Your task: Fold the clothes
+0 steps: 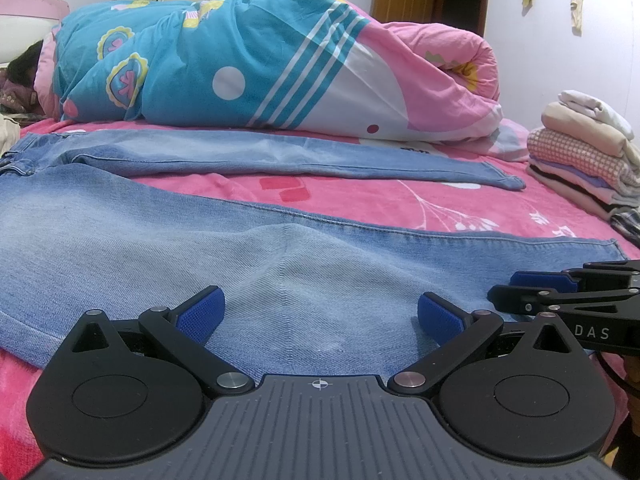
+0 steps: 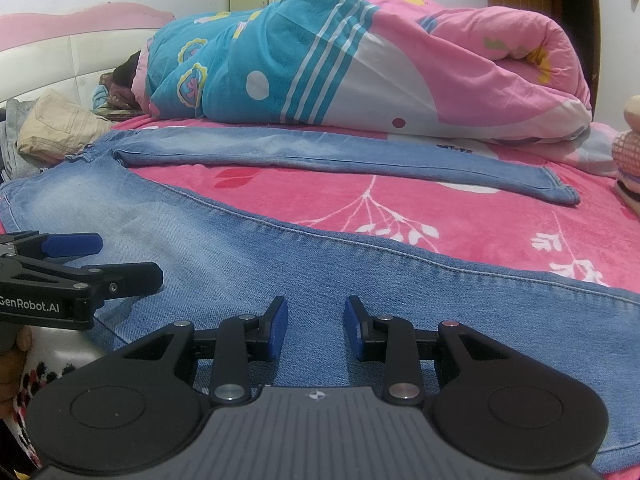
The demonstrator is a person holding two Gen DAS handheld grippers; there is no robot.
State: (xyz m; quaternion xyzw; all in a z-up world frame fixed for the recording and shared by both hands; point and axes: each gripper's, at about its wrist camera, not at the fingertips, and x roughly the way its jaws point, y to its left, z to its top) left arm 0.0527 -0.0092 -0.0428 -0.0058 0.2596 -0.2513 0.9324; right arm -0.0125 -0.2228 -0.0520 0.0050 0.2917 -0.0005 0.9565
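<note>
Though flat beneath both grippers' spread, empty jaws, jeans [image 1: 160, 220] untouched.

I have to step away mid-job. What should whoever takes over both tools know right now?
Left tool: open, empty, low over the near leg of the jeans.
Right tool: open more narrowly, empty, over the same leg.
Jeans lie flat on the pink bedsheet, legs spread apart, not yet folded.
Done: a stack of folded clothes sits at the bed's right edge.
Left: bring one leg over the other, fold, add to the stack. More unfolded clothes wait near the headboard.
</note>
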